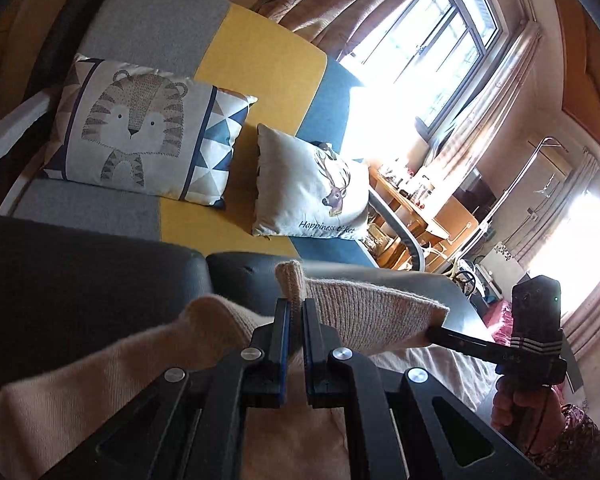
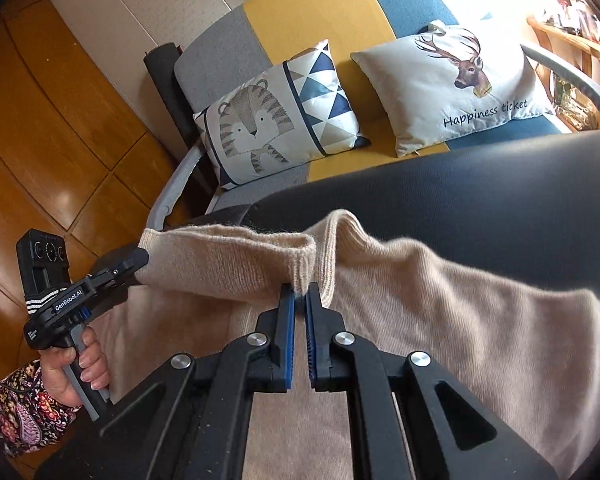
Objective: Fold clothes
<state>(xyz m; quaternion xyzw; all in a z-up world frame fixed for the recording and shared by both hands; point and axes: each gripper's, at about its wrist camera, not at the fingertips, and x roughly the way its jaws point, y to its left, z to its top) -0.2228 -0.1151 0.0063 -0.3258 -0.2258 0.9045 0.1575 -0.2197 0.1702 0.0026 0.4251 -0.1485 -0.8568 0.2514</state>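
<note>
Both tools are clamped on the ribbed hem of the beige sweater (image 2: pixel 420 300), the left tool (image 1: pixel 296 308) and the right tool (image 2: pixel 300 300) pinching it above the dark seat (image 2: pixel 480 184), so folding looks barely begun, every crease yet to be made.

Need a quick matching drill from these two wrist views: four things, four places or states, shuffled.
Things:
1. sweater
2. tiger cushion
3. deer cushion
4. left gripper

Places or states:
A. on the sofa's blue end
B. shut on ribbed knit
C. beige, held by both grippers
D. on the sofa's grey and yellow parts

Pairs: 1-C, 2-D, 3-A, 4-B
</note>
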